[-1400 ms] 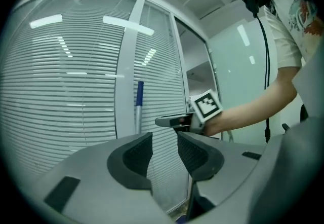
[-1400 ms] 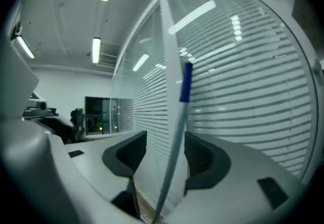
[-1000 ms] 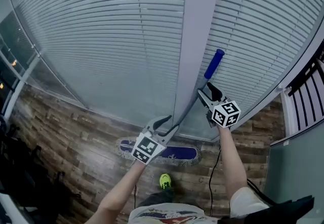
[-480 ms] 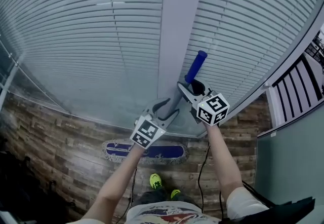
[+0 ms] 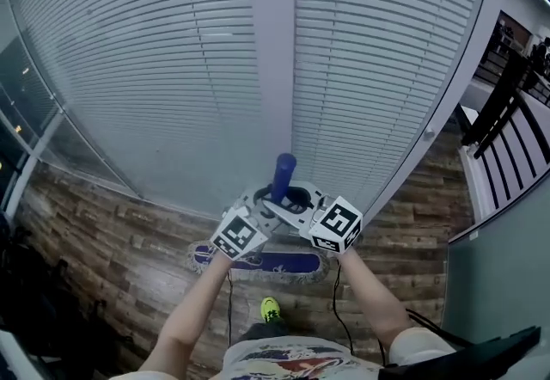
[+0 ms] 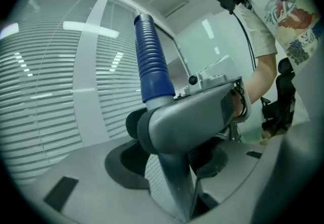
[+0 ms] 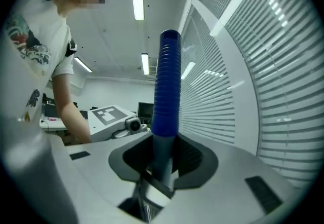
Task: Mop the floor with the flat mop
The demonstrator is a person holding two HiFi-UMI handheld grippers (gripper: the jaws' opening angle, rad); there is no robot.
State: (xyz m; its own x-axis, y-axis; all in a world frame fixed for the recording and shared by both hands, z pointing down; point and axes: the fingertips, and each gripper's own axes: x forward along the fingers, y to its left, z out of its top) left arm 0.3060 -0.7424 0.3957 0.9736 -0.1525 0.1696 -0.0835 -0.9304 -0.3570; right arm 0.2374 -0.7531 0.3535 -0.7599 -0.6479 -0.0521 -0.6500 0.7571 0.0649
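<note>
The flat mop stands nearly upright in front of me, its blue-fringed head [image 5: 266,262] lying on the wood floor by the window wall. The ribbed blue grip [image 5: 284,174] tops its grey pole [image 7: 163,159]. Both grippers meet just under the grip. My right gripper [image 5: 294,198] comes from the right, and its jaws are closing with the pads [image 7: 195,159] against the pole. My left gripper [image 5: 262,205] reaches in from the left, and its jaws are opening. The pole [image 6: 174,187] runs between them, clear of the left pad [image 6: 126,159]. The right gripper's jaw crosses in front in the left gripper view.
A wall of closed slatted blinds [image 5: 155,77] with a white pillar [image 5: 271,43] rises right behind the mop. Wood plank floor [image 5: 103,232] lies below, with my green shoe [image 5: 271,309] and a hanging cable [image 5: 335,292]. A dark railing [image 5: 507,103] is at the right.
Both grippers have drawn together at the top of the pole, the right one swinging in from the right. The handle now stands steeper. The right jaws narrowed and the left jaws widened.
</note>
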